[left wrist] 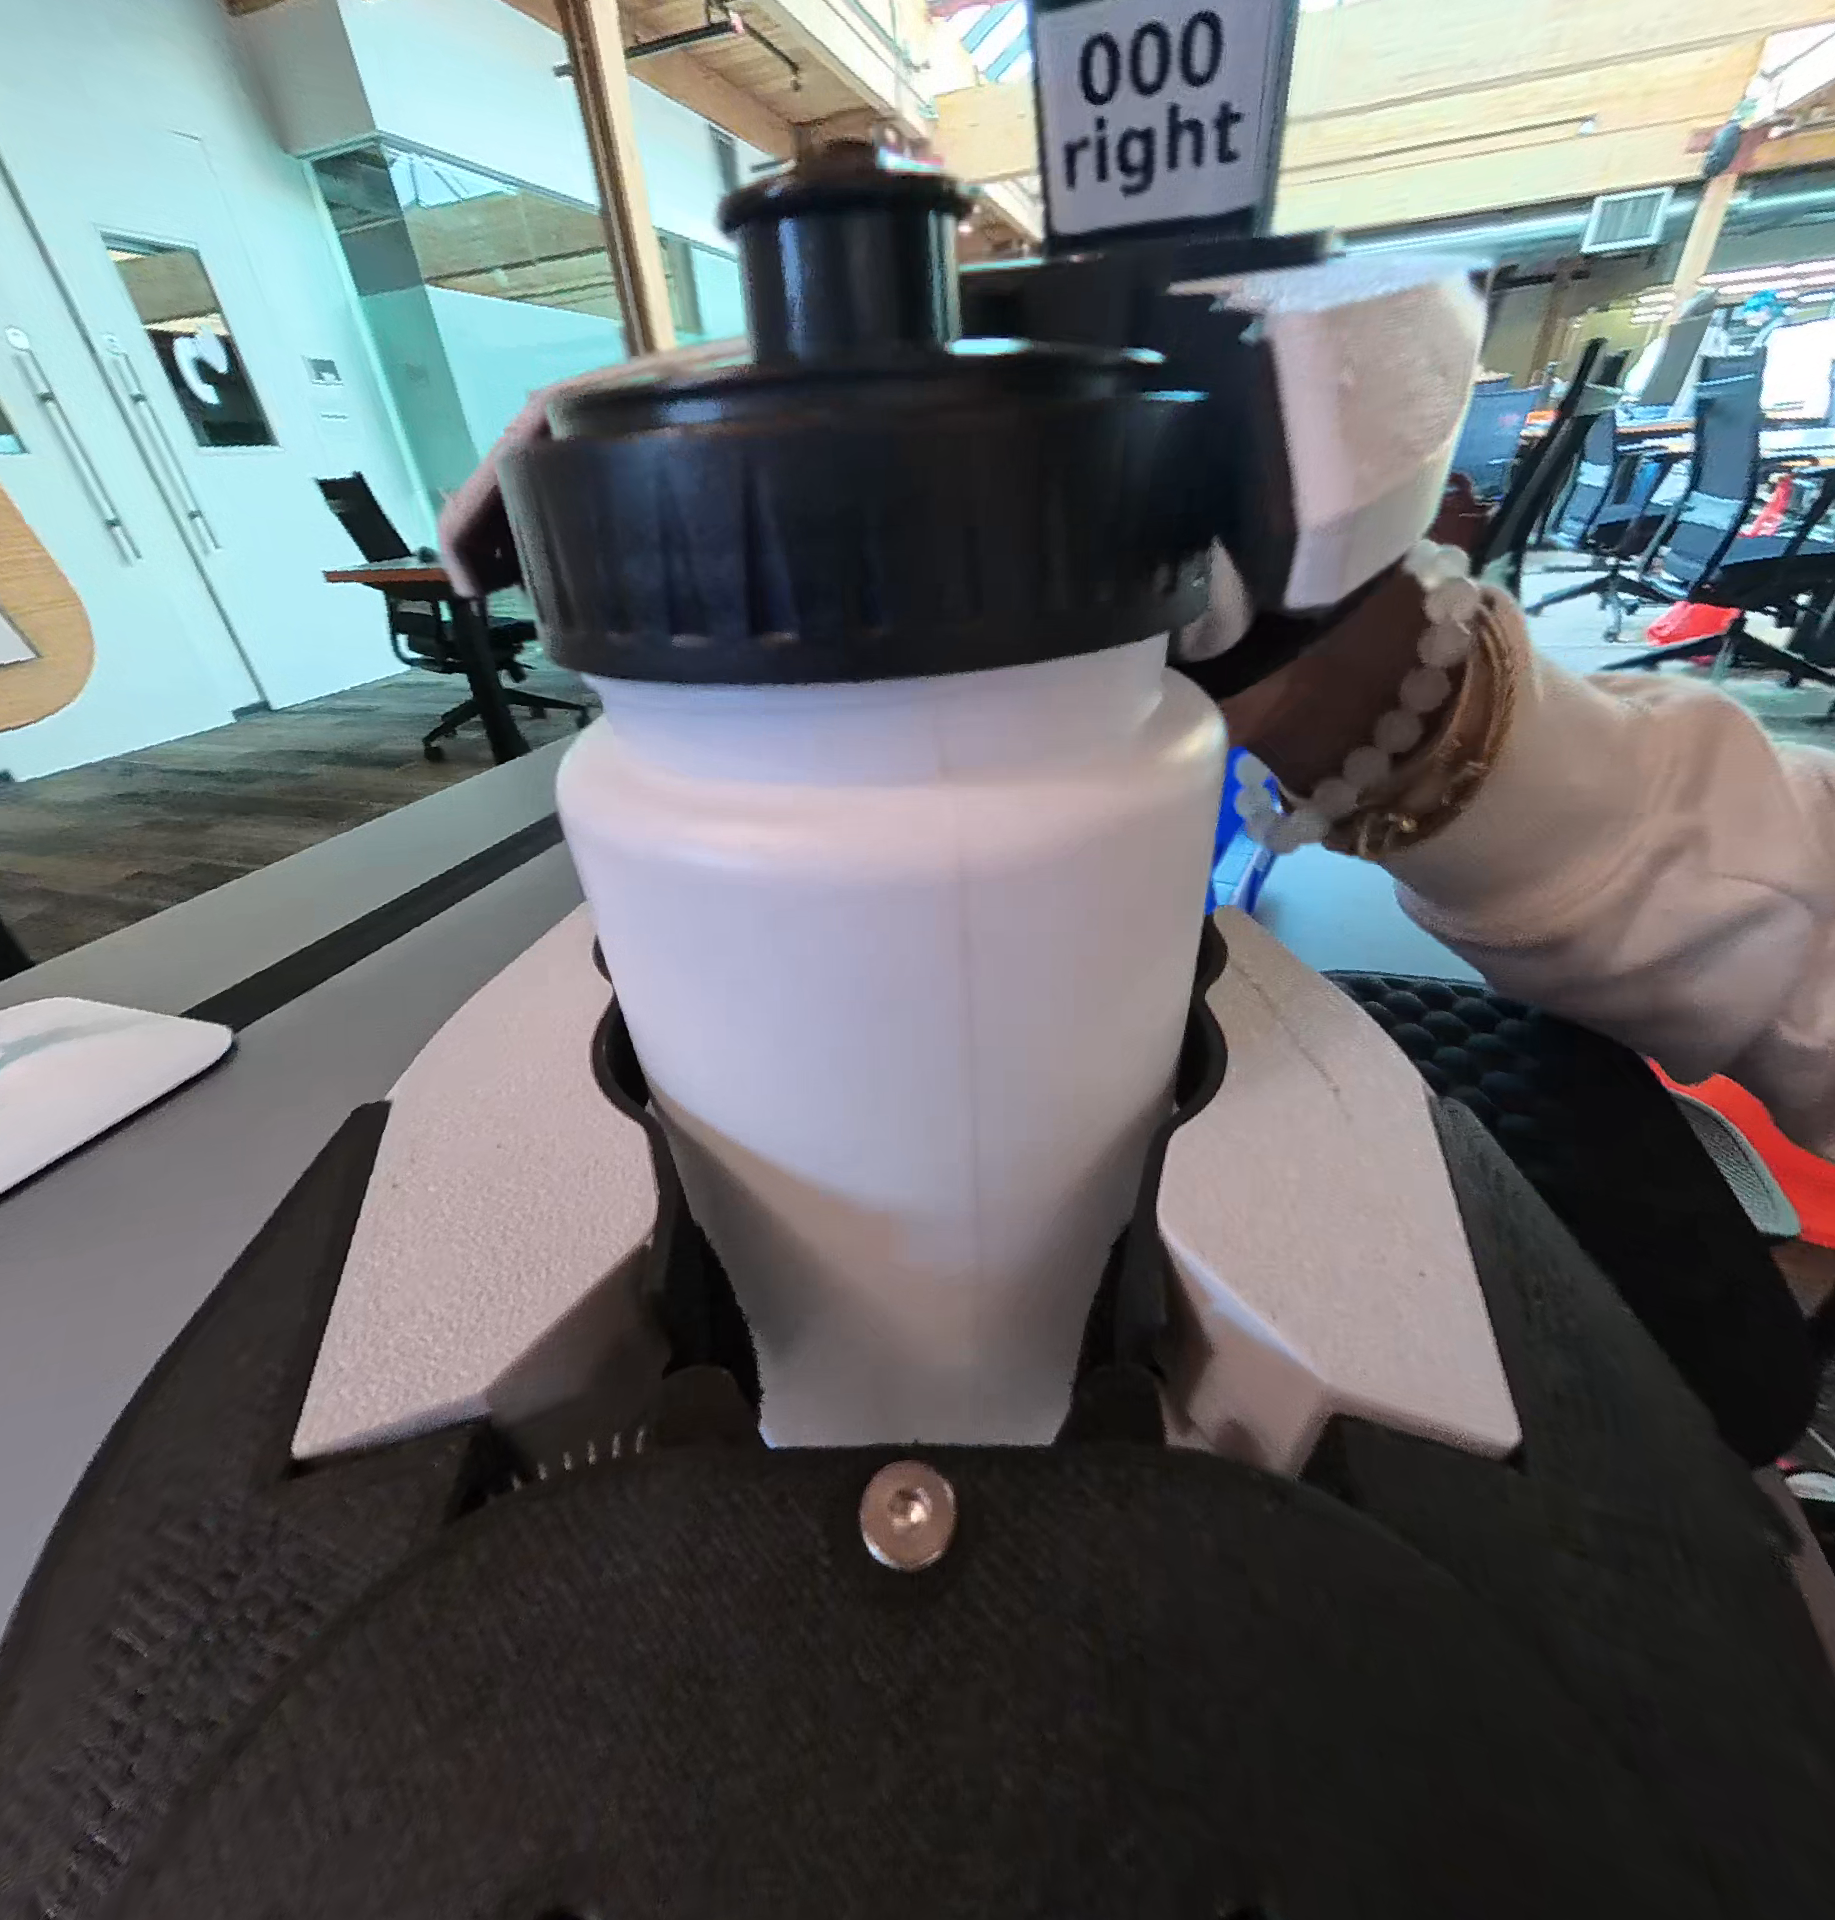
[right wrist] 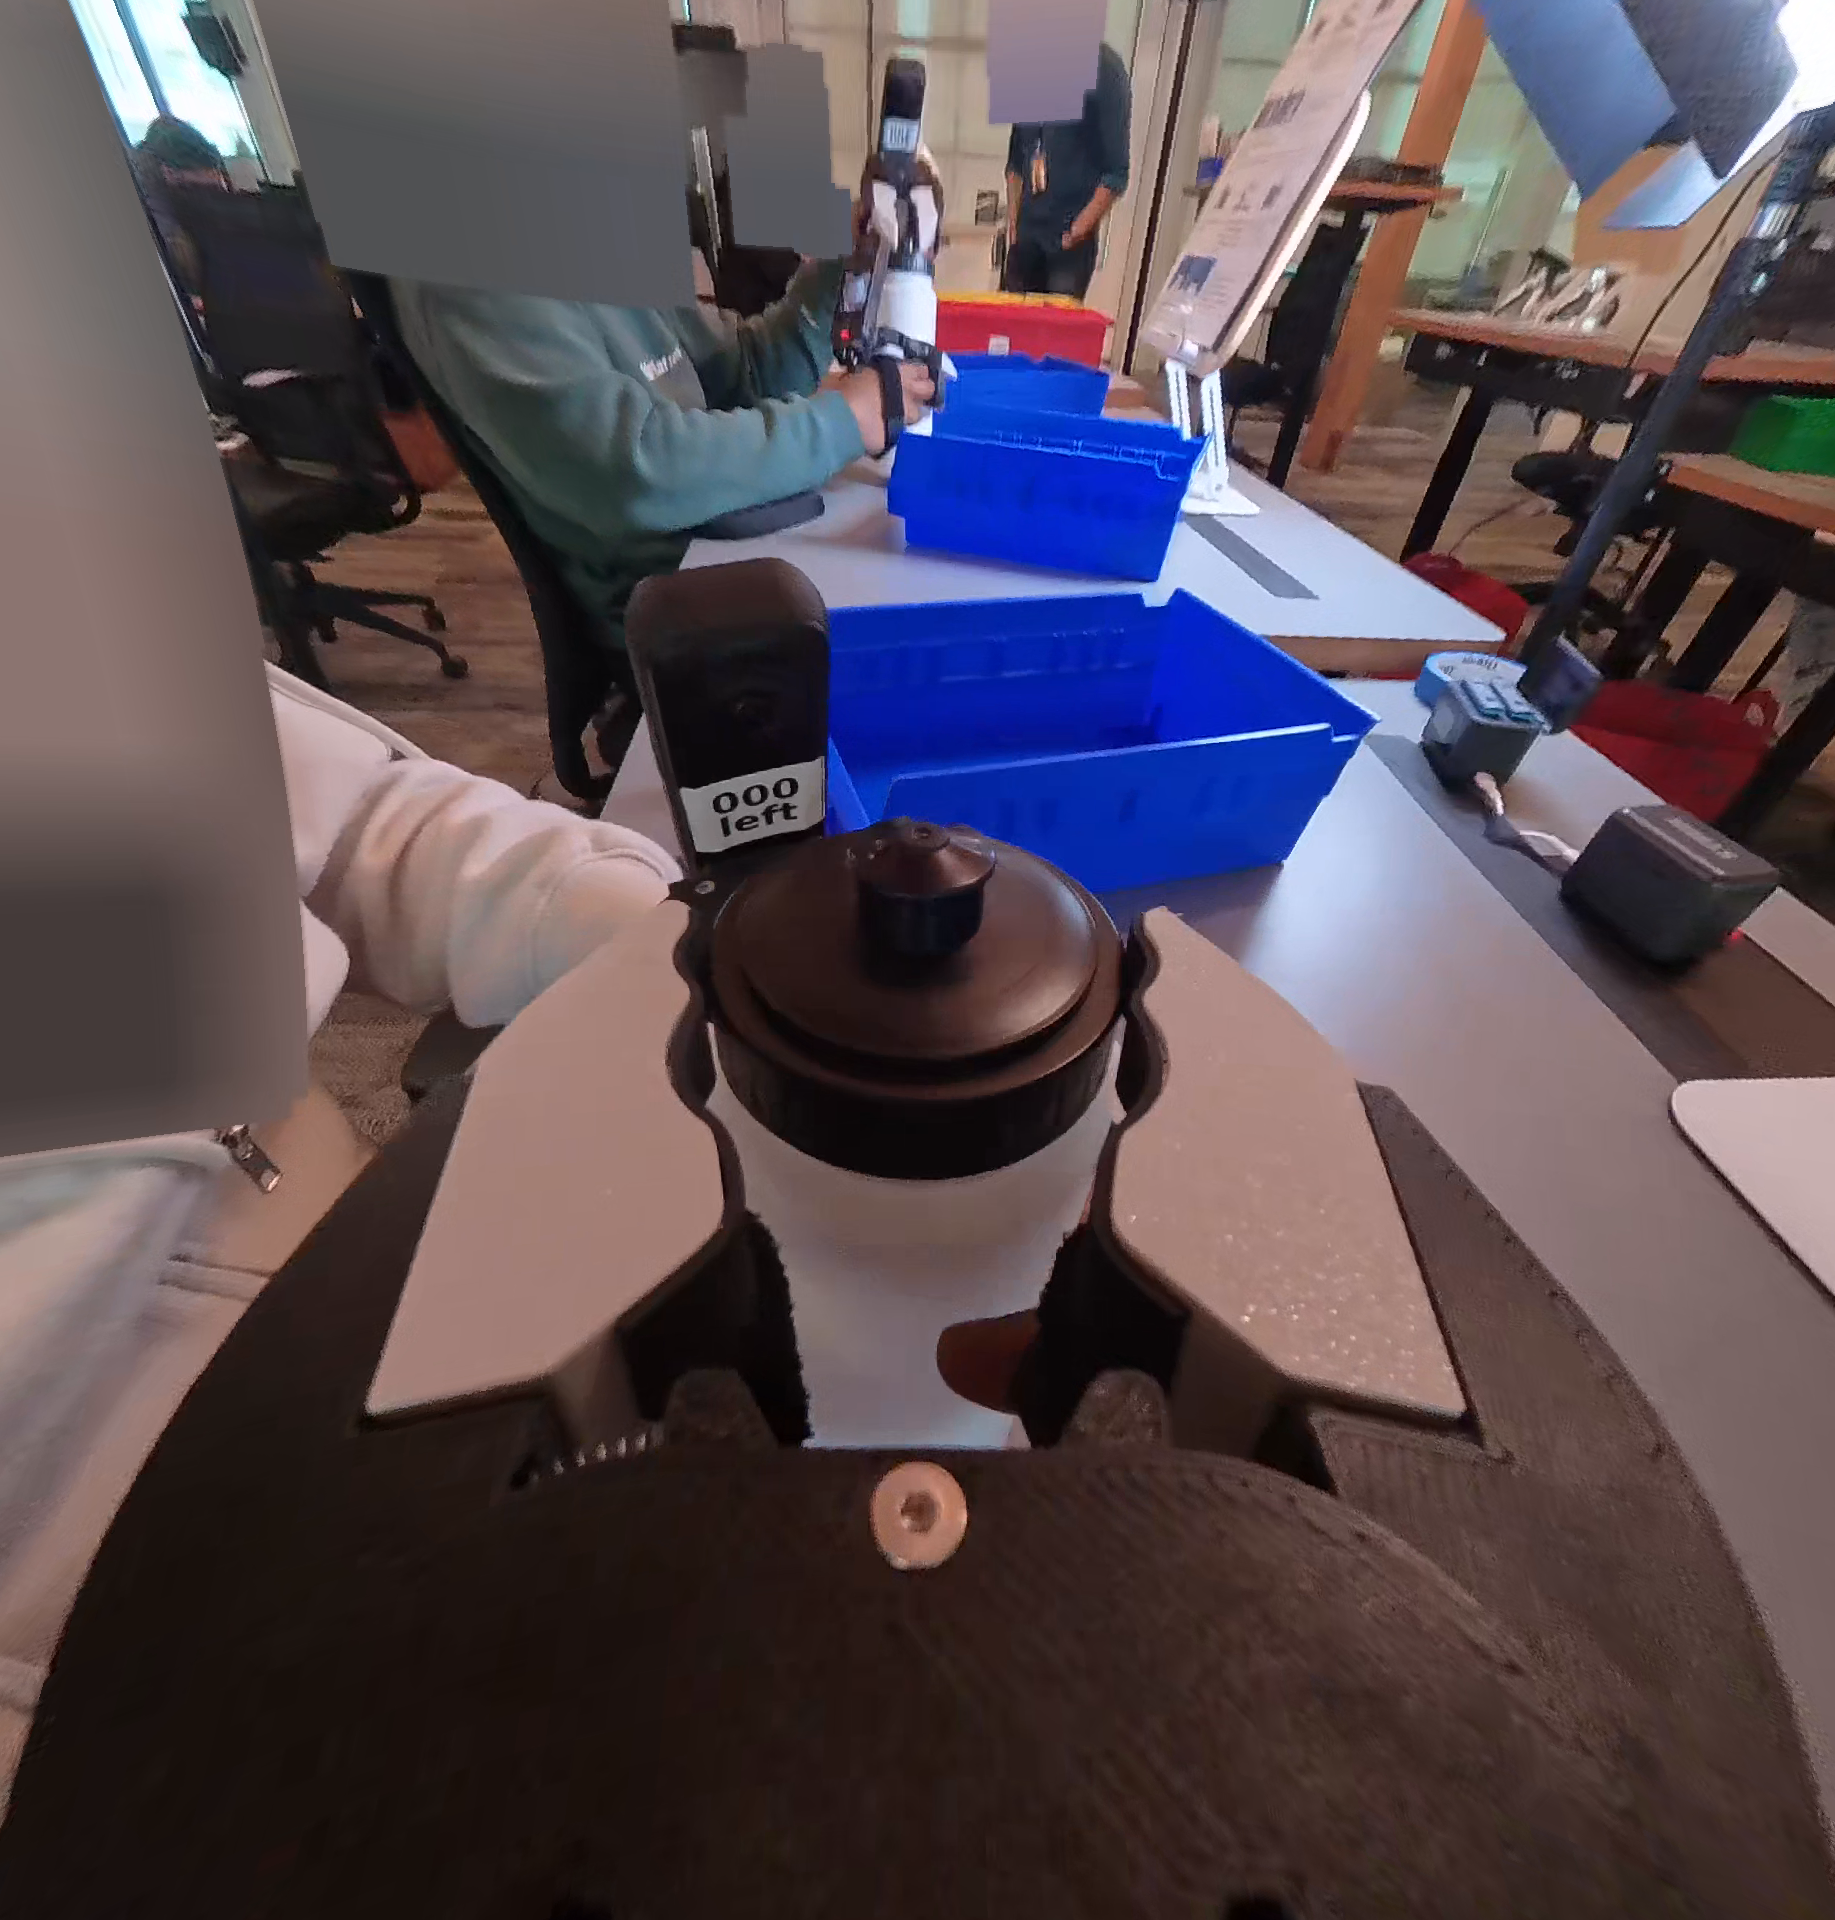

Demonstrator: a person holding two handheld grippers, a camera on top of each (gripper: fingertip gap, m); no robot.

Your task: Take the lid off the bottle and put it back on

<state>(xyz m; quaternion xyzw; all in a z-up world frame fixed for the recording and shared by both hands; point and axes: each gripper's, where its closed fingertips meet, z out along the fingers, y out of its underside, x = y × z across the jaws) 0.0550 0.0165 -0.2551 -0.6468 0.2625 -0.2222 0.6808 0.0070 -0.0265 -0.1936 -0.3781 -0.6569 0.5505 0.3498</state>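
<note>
My left claw (left wrist: 908, 1049) is clenched round the white bottle (left wrist: 892, 935), which stands upright between its fingers. My right claw (right wrist: 913, 1049) grips the black lid (right wrist: 913, 1023) directly above, so any turning runs about the bottle's upright axis.

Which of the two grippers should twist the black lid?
Probably the right gripper: its fingers flank the lid. The left gripper clamps the white bottle lower down, steadying it.

Two blue bins (right wrist: 1089, 727) stood on the grey table (right wrist: 1464, 997), a black box (right wrist: 1666, 894) lay nearby, and office chairs (left wrist: 425, 592) lined the background.
</note>
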